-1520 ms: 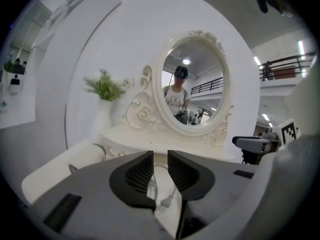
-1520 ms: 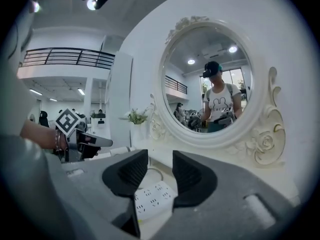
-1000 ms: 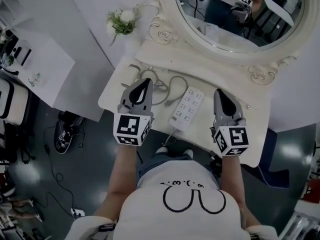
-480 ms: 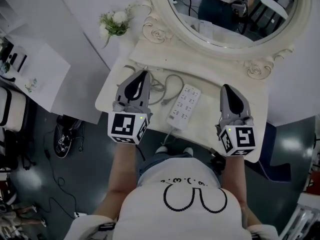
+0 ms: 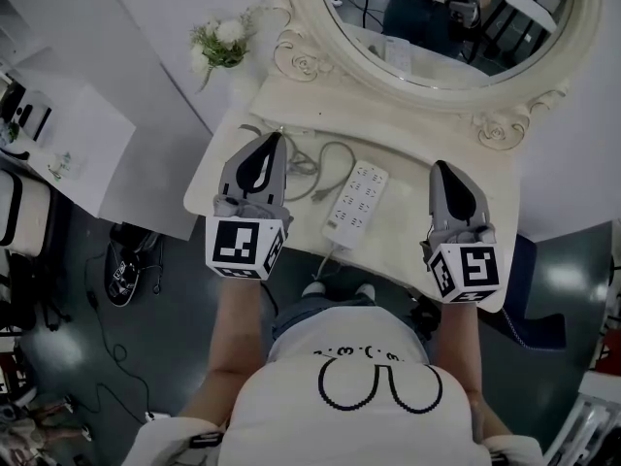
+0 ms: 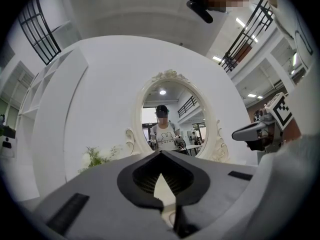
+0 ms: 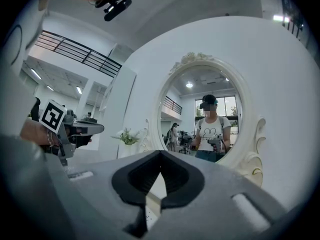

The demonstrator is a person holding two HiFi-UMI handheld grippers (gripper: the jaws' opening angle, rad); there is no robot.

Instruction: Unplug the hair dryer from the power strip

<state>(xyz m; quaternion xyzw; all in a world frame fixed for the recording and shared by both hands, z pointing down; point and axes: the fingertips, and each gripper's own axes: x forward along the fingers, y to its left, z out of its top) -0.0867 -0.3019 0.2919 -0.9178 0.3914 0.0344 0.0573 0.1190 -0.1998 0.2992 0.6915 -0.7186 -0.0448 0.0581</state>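
My left tongs [image 5: 275,138] are clenched tight with nothing between the jaws, and so are my right tongs [image 5: 442,167]; both point level toward the oval mirror [image 5: 456,27] at the back of the cream counter [image 5: 408,158]. The white power strip [image 5: 355,205] lies flat on the counter between the two tongs, slanted, its far end toward the mirror and its near end close to the front edge, where its own white lead [image 5: 326,258] drops off the counter. My left tongs hang above the left part of the counter, just beside the strip. My right tongs hang above the right part, well apart from it. A grey cord [image 5: 328,155] loops loosely on the counter between my left tongs and the strip, and one end of it lies just beside the strip's left side; part of the loop runs under my left tongs, where I cannot follow it. A small bunch of white flowers [image 5: 221,43] stands by the mirror's left side. In the mirror I see my own reflection holding both tongs.
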